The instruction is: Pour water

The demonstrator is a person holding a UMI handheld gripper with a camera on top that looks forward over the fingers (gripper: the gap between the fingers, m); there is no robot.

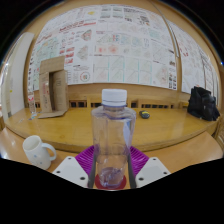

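Observation:
A clear plastic bottle (pixel 112 135) with a white cap stands upright between my fingers, rising well above them. My gripper (pixel 111 172) is shut on the bottle's lower body, and the purple pads (pixel 86 158) press against it from both sides. A little water shows near its base. A white mug (pixel 38 152) with a handle sits on the wooden table (pixel 170 132), to the left of the left finger and slightly ahead.
Beyond the bottle the long wooden table runs across. A cardboard box (pixel 52 86) stands at its far left, a small dark object (pixel 145 115) lies mid-table, and a black bag (pixel 203 103) sits at the far right. Posters (pixel 120 45) cover the back wall.

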